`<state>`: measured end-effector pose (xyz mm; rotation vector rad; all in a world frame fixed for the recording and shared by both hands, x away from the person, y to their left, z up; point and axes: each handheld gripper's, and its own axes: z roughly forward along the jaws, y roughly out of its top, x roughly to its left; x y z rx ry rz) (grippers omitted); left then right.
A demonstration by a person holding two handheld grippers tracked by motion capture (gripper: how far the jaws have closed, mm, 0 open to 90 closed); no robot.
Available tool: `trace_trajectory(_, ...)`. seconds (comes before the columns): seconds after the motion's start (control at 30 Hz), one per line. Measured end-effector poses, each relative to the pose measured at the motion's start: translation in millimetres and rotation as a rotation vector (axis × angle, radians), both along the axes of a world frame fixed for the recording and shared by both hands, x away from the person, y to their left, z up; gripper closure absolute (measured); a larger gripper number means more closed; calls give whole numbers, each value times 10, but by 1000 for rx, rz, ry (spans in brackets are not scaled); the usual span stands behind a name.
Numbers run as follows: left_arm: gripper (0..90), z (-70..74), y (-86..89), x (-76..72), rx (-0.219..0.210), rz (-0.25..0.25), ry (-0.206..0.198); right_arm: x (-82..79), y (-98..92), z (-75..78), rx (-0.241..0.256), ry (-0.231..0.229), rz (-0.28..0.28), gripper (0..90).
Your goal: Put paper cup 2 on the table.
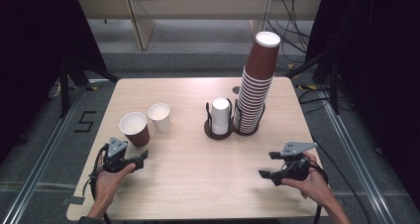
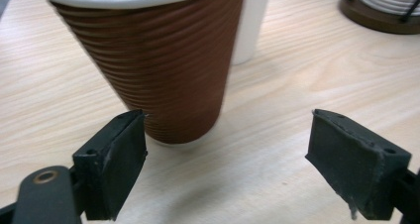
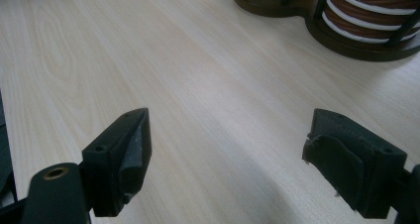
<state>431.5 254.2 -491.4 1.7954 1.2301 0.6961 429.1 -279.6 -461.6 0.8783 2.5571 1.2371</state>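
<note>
Your left gripper (image 1: 141, 160) sits near the table's (image 1: 198, 184) left edge, toward the near corner, with its jaws spread wide and holding nothing. The brown ribbed cup (image 1: 134, 128) stands upright just beyond it, a little farther from the near edge and close to the left edge. In the left gripper view that brown ribbed cup (image 2: 158, 65) stands ahead of the jaws and off to their left side: its base is just past the tip of the left pad (image 2: 116, 164), apart from it as far as you can tell, while the right pad (image 2: 354, 162) is well clear of it (the cup is not between the two pads). A white cup (image 1: 160, 117) stands upright just beside the brown one, on the side toward the table's middle.

Your right gripper (image 1: 270, 165) lies near the right edge, toward the near right corner, its jaws also wide apart and empty, with bare wood between them in the right gripper view. Well beyond it, toward the far edge, a dark two-ring holder (image 1: 216, 134) carries a short white stack (image 1: 221, 116) and a tall leaning stack of brown cups (image 1: 255, 92).
</note>
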Motion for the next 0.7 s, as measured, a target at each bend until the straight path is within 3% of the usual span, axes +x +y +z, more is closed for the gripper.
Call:
trace_trajectory(0.13, 149, 51, -82, -92, -4, -28, -7, -7, 9, -5, 4, 13, 2, 184)
trace_trajectory(0.23, 149, 72, -166, -161, -36, -61, -7, -8, 7, -7, 7, 16, -2, 184)
trace_trajectory(0.43, 148, 123, -353, -298, -41, -111, -26, -43, 19, -1, 10, 28, -12, 184)
trace_trajectory(0.57, 149, 174, -486, -373, -46, -140, -50, -45, 11, 1, 7, 1, 5, 184)
trace_trajectory(0.63, 148, 191, -539, -403, -52, -154, -60, -67, 18, 3, 16, 20, 2, 184)
trace_trajectory(0.7, 148, 214, -597, -438, -45, -167, -67, -72, 17, 7, 15, -2, 6, 184)
